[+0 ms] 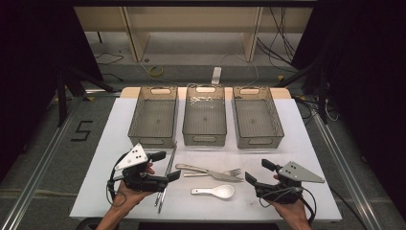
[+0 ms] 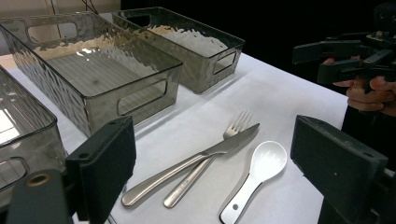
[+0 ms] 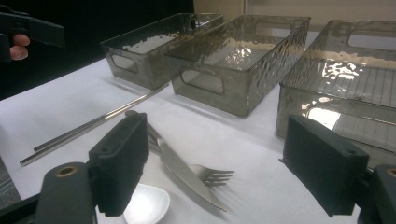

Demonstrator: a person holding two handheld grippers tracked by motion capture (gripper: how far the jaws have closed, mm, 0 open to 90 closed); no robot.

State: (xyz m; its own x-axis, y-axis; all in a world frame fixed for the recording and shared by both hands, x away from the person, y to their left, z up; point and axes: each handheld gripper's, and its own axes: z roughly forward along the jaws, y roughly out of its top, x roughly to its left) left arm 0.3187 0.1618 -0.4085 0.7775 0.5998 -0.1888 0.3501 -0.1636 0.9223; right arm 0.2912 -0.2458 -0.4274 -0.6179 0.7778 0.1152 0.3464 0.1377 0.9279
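Cutlery lies between both grippers' spread, empty jaws; chopsticks (image 1: 166, 175) seemingly under left gripper (image 1: 165, 166).

- Three clear smoky bins stand side by side across the far half of the tabletop (image 1: 297, 139), just apart from one another: a left bin (image 1: 152, 141), a middle bin (image 1: 204, 140) and a right bin (image 1: 258, 142). Each is empty, with a cut-out handle at each end.
- The tabletop is white.
- A black "5" (image 1: 82, 130) is marked on the grey floor, left of the tabletop.
- A white power strip (image 1: 216, 75) lies on the floor behind the bins.
- A yellow coil (image 1: 155, 72) lies to its left.
- Dark cables (image 1: 282, 43) run at the far right.
- A pale wooden frame (image 1: 191, 19) stands at the back.
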